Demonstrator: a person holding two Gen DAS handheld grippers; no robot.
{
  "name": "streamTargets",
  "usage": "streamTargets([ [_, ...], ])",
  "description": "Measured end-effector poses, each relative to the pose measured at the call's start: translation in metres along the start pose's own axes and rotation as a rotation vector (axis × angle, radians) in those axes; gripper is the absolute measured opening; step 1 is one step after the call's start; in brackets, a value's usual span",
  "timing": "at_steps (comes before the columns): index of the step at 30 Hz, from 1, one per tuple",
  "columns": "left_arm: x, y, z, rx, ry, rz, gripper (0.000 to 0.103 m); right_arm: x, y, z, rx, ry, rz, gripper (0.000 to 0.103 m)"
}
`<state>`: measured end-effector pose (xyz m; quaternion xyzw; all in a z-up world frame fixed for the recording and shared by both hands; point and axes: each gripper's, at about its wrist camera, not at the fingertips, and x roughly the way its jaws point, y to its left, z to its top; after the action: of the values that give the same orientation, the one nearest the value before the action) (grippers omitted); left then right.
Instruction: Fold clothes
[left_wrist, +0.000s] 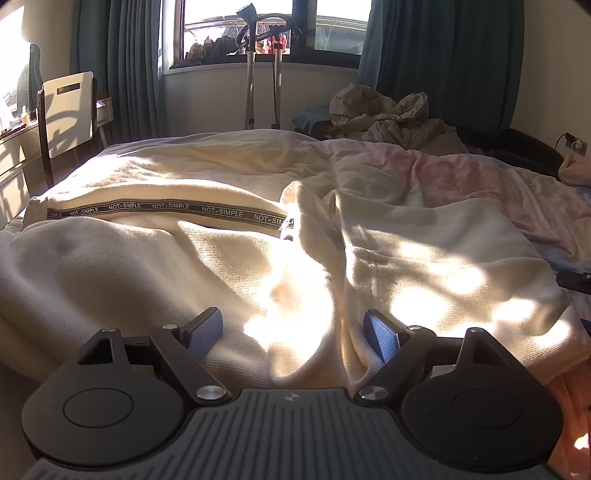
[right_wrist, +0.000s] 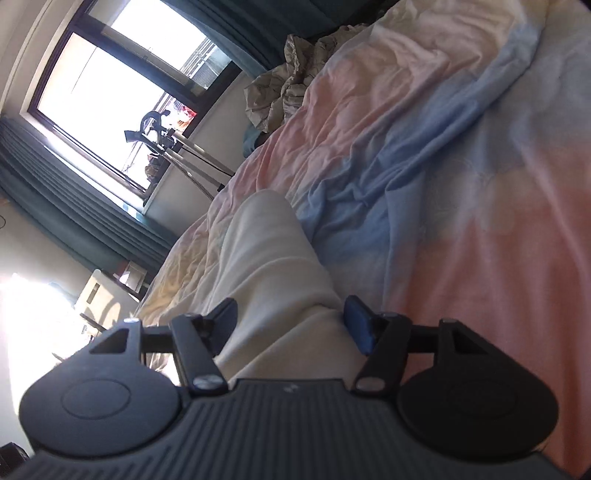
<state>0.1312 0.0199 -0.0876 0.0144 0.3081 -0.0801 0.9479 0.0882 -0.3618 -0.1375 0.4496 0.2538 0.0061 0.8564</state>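
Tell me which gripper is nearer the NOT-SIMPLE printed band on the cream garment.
Left. The left gripper is open over the cream garment, with the band just ahead. The right gripper is open around another part of the garment; no band shows there.

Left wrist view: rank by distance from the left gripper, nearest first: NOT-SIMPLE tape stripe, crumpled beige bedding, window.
From the left gripper, open over the cream garment:
1. NOT-SIMPLE tape stripe, on the garment, ahead and left.
2. Crumpled beige bedding, far end of the bed, right.
3. Window, back wall, between the curtains.
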Motion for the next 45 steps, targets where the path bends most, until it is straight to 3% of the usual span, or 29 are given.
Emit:
streamTargets([
  [4, 0.000, 0.001, 0.000, -0.006, 0.003, -0.002, 0.086, 0.004, -0.006, 0.001, 0.080, 0.047, -0.012, 0.066],
  [9, 0.001, 0.002, 0.002, -0.019, 0.008, -0.005, 0.086, 0.012, 0.013, 0.000, 0.005, 0.131, 0.037, 0.077],
  [11, 0.001, 0.004, 0.003, -0.035, 0.009, -0.011, 0.086, 0.009, 0.025, 0.005, -0.011, 0.120, 0.110, 0.079],
  [15, 0.003, 0.005, 0.003, -0.049, 0.014, -0.012, 0.086, -0.009, 0.042, 0.020, 0.043, 0.028, 0.348, 0.079],
  [16, 0.003, 0.004, 0.003, -0.049, 0.015, -0.011, 0.086, -0.010, 0.046, 0.021, 0.032, 0.028, 0.365, 0.079],
  [21, 0.004, 0.001, 0.003, -0.038, 0.015, -0.009, 0.087, 0.008, 0.026, 0.013, 0.103, 0.092, 0.195, 0.079],
  [24, 0.005, 0.000, 0.004, -0.033, 0.014, -0.006, 0.087, 0.020, 0.006, 0.006, 0.165, 0.128, 0.100, 0.073],
  [29, 0.004, 0.002, 0.005, -0.049, 0.007, -0.010, 0.087, 0.024, 0.015, 0.004, 0.102, 0.130, 0.060, 0.069],
  [31, 0.003, 0.002, 0.005, -0.051, 0.003, -0.013, 0.087, 0.022, 0.025, 0.003, 0.046, 0.122, 0.020, 0.045],
  [34, -0.004, -0.002, 0.006, -0.034, -0.007, -0.027, 0.087, 0.012, 0.040, 0.007, -0.004, 0.085, -0.019, 0.027],
  [41, -0.025, -0.010, 0.038, -0.030, -0.099, 0.025, 0.088, -0.012, 0.071, 0.032, -0.151, 0.006, -0.006, 0.020],
  [45, -0.004, -0.019, 0.052, -0.055, -0.032, 0.097, 0.088, -0.021, 0.073, 0.052, -0.156, -0.037, 0.006, 0.019],
])
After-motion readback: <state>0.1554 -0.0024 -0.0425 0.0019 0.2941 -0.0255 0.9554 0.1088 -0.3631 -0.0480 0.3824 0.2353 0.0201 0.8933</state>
